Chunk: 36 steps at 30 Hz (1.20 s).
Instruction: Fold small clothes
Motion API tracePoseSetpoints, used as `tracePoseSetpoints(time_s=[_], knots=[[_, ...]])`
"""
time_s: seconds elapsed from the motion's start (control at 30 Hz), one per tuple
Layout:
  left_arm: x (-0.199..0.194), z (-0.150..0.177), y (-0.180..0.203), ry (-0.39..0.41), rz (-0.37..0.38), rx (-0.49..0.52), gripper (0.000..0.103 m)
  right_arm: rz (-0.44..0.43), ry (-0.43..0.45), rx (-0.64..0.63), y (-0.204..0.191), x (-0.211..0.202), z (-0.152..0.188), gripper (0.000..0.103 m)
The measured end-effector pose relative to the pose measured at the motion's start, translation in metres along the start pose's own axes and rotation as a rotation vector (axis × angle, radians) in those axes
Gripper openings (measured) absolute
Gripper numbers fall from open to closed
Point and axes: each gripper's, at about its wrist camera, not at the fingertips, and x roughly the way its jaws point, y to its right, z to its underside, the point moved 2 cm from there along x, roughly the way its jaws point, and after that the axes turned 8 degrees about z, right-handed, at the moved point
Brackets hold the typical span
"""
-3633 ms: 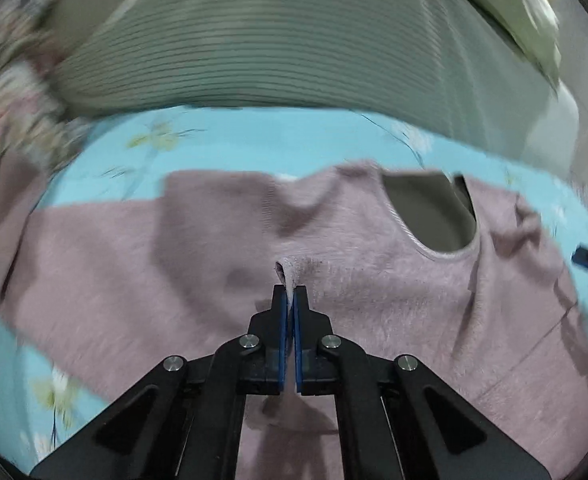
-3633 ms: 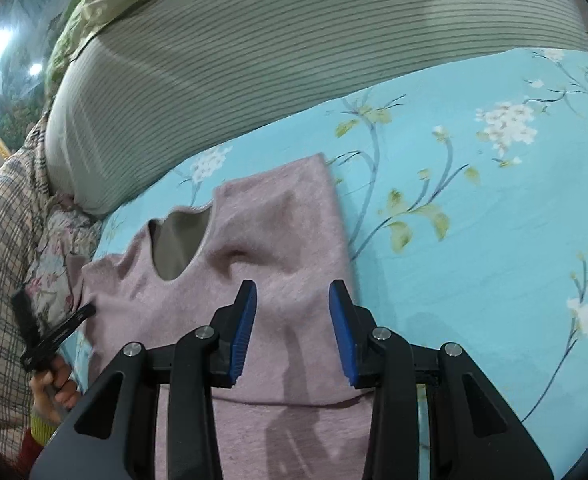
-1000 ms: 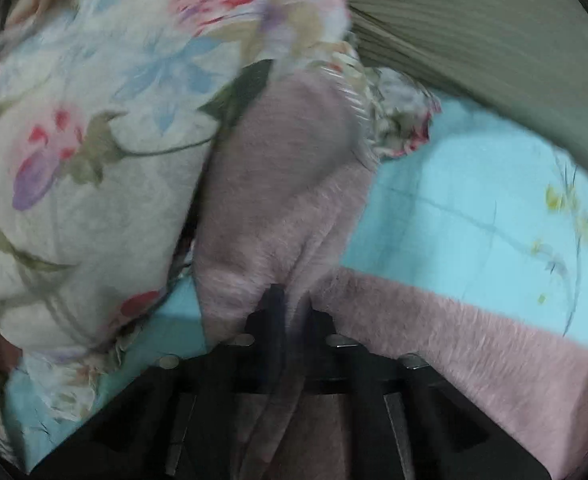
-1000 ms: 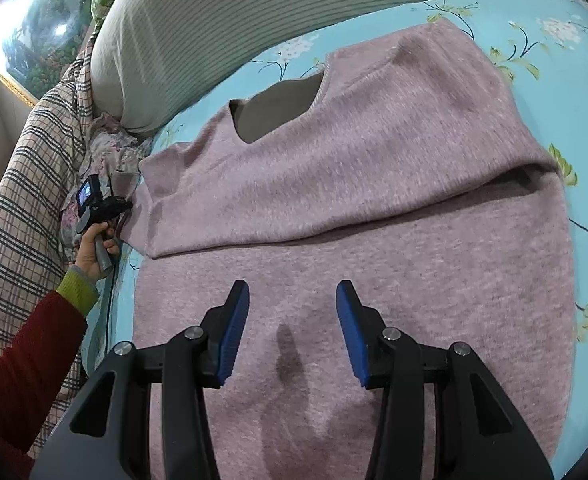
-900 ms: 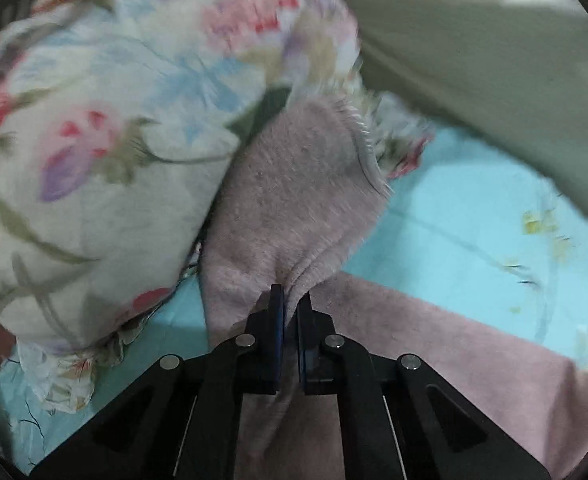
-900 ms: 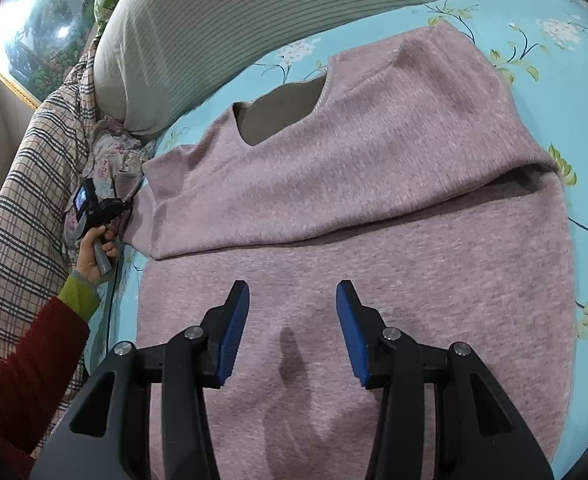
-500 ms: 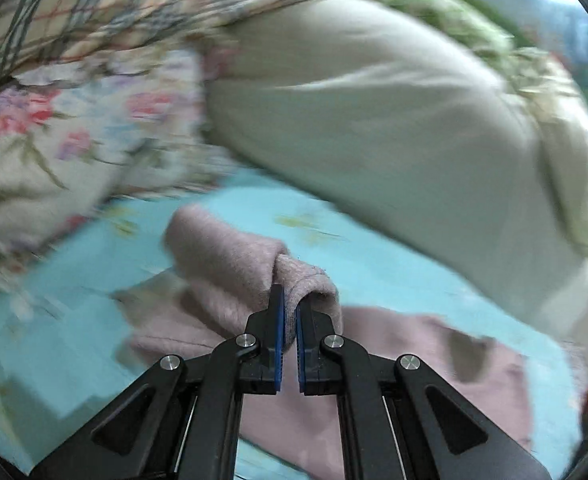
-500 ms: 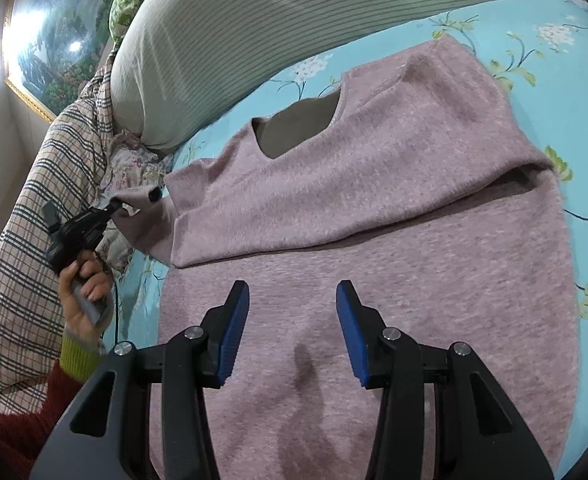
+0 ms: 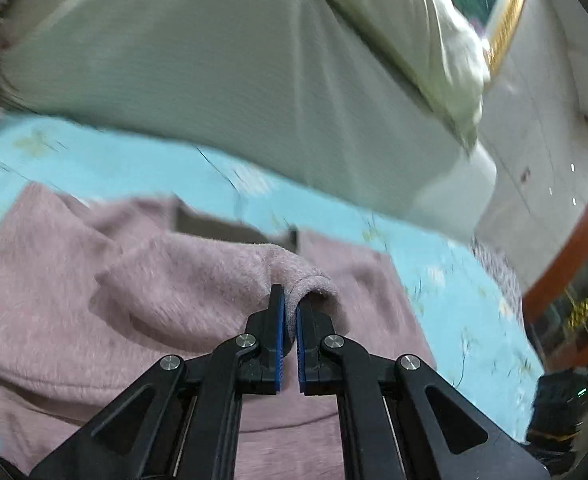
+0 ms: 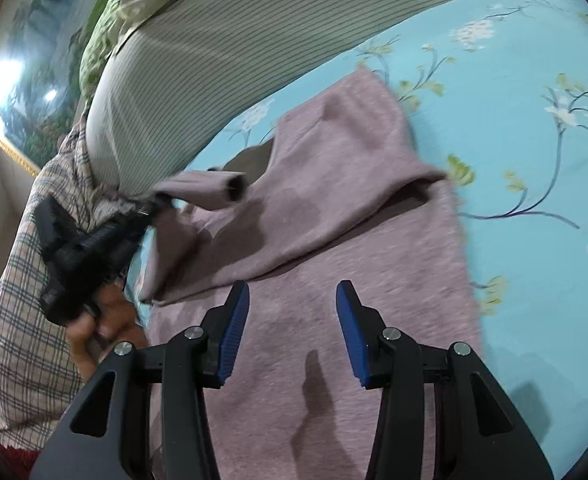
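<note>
**Sleeve fold in progress on the bed**

Turquoise bedsheet printed with pale blossoms (image 10: 534,160) covers the bed, with a long grey-green striped bolster pillow (image 10: 254,40) along its far edge and a checked blanket (image 10: 18,320) heaped at the left side.

Spread flat on the sheet is the fuzzy mauve knit sweater (image 10: 334,280), neckline toward the pillow. Its right side already lies folded inward across the chest, so one sleeve fold looks done.

The left gripper (image 9: 288,320) is pinched nearly closed on the mauve sleeve cuff (image 9: 310,280) and holds it raised above the body of the garment, near the neckline; in the right wrist view the cuff's round opening (image 10: 234,186) faces the camera, lifted off the sheet. The right gripper (image 10: 292,328) hangs above the lower half of the sweater with its blue pads spread wide, gripping nothing.

By my reading the job is perhaps a third along: the lifted sleeve is not yet laid flat across the chest, and after that the hem end has yet to be brought up toward the collar to finish a compact bundle.
</note>
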Motion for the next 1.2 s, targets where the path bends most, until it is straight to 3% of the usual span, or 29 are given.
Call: tracePoseSetpoints(time_s=[0.2,0.3,0.33,0.37,0.4,0.53,0.63,0.73,0.8,0.87,0.97,1.1,1.13,1.2], knots=[[0.073,0.033,0.003,-0.159,-0.036,0.021,0.008,0.003,0.010,0.002,0.001,0.002,-0.015,0.047],[0.066,0.049,-0.008,-0.193,-0.021,-0.001,0.030,-0.004,0.007,-0.006,-0.006,0.010,-0.021,0.047],[0.061,0.051,-0.010,-0.197,-0.023,-0.005,0.046,-0.008,0.001,-0.012,-0.010,0.015,-0.023,0.047],[0.054,0.053,-0.012,-0.192,-0.034,-0.003,0.056,-0.013,-0.006,-0.016,-0.014,0.020,-0.025,0.047],[0.043,0.056,-0.015,-0.182,-0.042,0.002,0.058,-0.022,-0.017,-0.017,-0.018,0.027,-0.027,0.047],[-0.007,0.072,-0.035,-0.158,-0.109,0.027,0.059,-0.044,-0.061,0.000,-0.028,0.055,-0.035,0.047],[-0.048,0.073,-0.066,-0.092,-0.239,0.011,0.059,-0.069,-0.098,0.037,-0.033,0.077,-0.040,0.047],[-0.088,0.071,-0.114,-0.020,-0.404,-0.071,0.059,-0.119,-0.159,0.106,-0.038,0.097,-0.039,0.047],[-0.107,0.071,-0.140,-0.003,-0.469,-0.124,0.059,-0.169,-0.184,0.138,-0.045,0.105,-0.035,0.047],[-0.117,0.074,-0.159,0.006,-0.492,-0.170,0.059,-0.202,-0.196,0.154,-0.053,0.110,-0.030,0.047],[-0.113,0.078,-0.176,-0.013,-0.476,-0.227,0.058,-0.203,-0.211,0.163,-0.067,0.125,-0.027,0.061],[-0.103,0.075,-0.184,-0.034,-0.507,-0.216,0.056,-0.177,-0.159,0.185,-0.072,0.146,-0.042,0.062],[-0.100,0.072,-0.187,-0.040,-0.514,-0.218,0.055,-0.149,-0.147,0.192,-0.070,0.152,-0.048,0.060],[-0.091,0.066,-0.189,-0.048,-0.523,-0.223,0.054,-0.125,-0.143,0.195,-0.067,0.156,-0.058,0.007]])
